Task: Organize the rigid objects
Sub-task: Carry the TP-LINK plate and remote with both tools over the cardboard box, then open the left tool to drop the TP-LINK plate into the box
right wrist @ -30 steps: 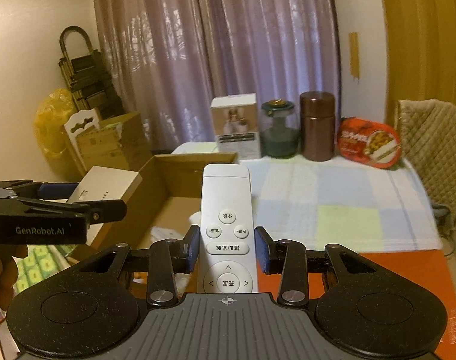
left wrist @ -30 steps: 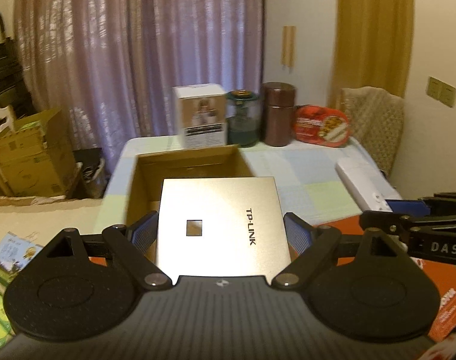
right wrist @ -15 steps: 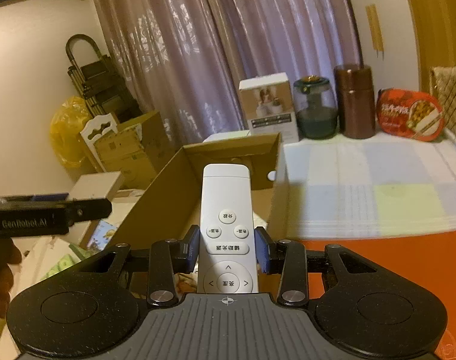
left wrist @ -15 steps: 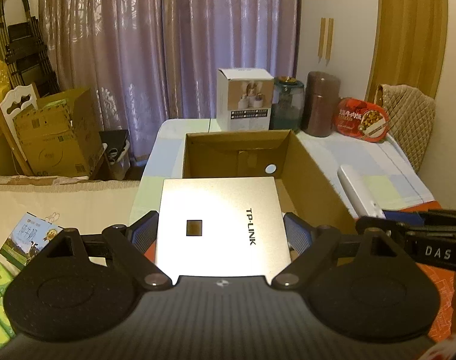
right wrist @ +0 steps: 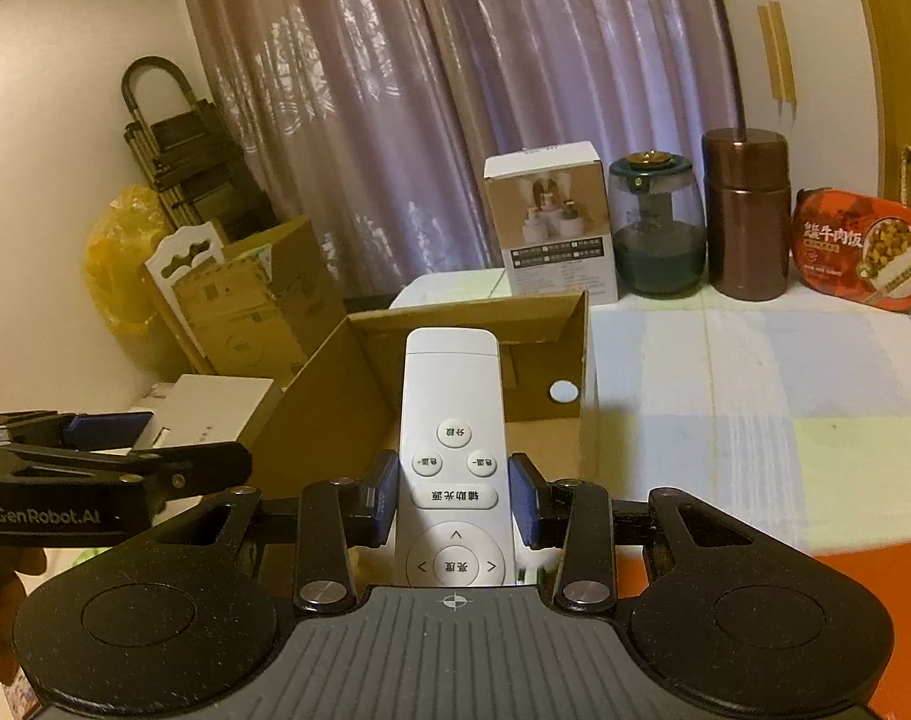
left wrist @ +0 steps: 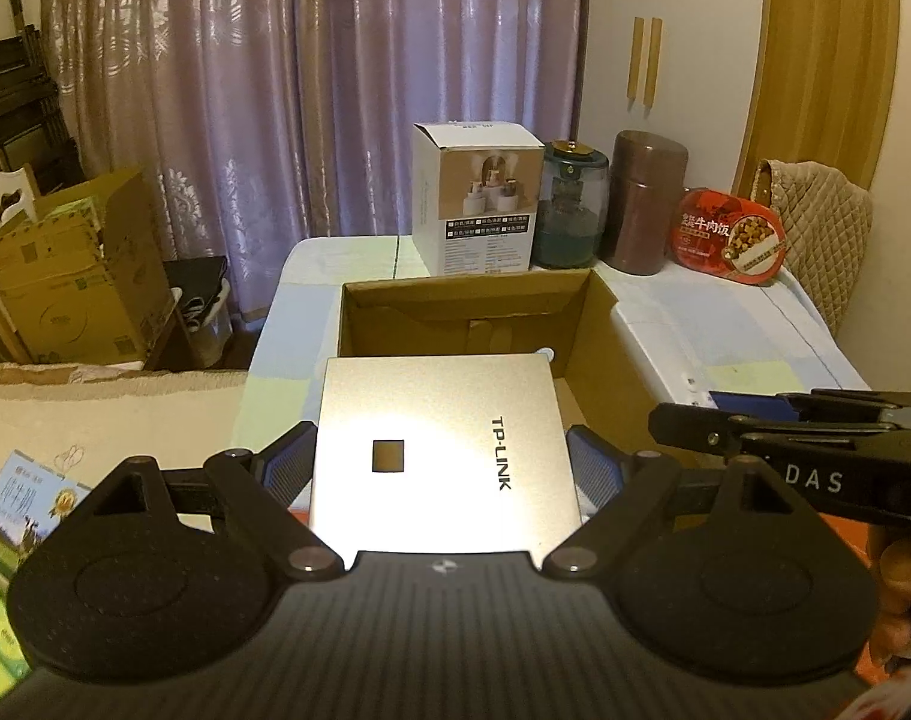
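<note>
Two claws grip our loads: the left gripper point(left wrist: 443, 468) clamps a silver TP-LINK box point(left wrist: 437, 450), the right gripper point(right wrist: 452, 495) a white remote point(right wrist: 452, 450). Ahead of both sits an open cardboard box point(left wrist: 599, 348); its floor is mostly hidden.

I see the table point(right wrist: 755, 372) under a pale checked cloth. On it: open cardboard box point(left wrist: 593, 324) at near left; along the far edge a white product box point(left wrist: 476, 204), glass jar point(left wrist: 572, 204), brown canister point(left wrist: 644, 201), red beef-rice pack point(left wrist: 728, 237).

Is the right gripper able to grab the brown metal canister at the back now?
Probably not: the right gripper is shut on the white remote, and the brown canister stands far behind.
</note>
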The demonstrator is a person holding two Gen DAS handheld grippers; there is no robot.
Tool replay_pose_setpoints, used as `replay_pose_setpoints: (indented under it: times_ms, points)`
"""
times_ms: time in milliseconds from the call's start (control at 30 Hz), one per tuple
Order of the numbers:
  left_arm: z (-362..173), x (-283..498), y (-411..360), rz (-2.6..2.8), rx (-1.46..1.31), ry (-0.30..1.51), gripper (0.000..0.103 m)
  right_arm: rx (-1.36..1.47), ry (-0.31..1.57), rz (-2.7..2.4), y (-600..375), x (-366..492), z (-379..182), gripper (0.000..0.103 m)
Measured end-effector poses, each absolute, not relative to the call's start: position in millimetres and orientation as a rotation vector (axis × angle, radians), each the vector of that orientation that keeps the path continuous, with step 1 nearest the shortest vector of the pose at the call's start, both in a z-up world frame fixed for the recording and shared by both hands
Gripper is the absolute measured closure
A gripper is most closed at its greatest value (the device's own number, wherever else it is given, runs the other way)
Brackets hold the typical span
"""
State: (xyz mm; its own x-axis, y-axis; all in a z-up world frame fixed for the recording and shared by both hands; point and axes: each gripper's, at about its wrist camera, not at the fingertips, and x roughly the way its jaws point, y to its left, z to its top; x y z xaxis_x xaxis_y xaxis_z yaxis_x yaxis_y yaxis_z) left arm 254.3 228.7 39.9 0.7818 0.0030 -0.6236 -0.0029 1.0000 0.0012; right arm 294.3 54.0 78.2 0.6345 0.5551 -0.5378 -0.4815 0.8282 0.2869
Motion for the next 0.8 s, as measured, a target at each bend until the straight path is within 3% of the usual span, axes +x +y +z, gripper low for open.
replay_pose_setpoints:
  times_ms: [800]
  points:
    - [2.5, 300.4, 232.1, 0.017, 0.025, 0.721, 0.017, 0.077, 0.693, 0.546, 65.9, 329.0, 58.7, 0.068]
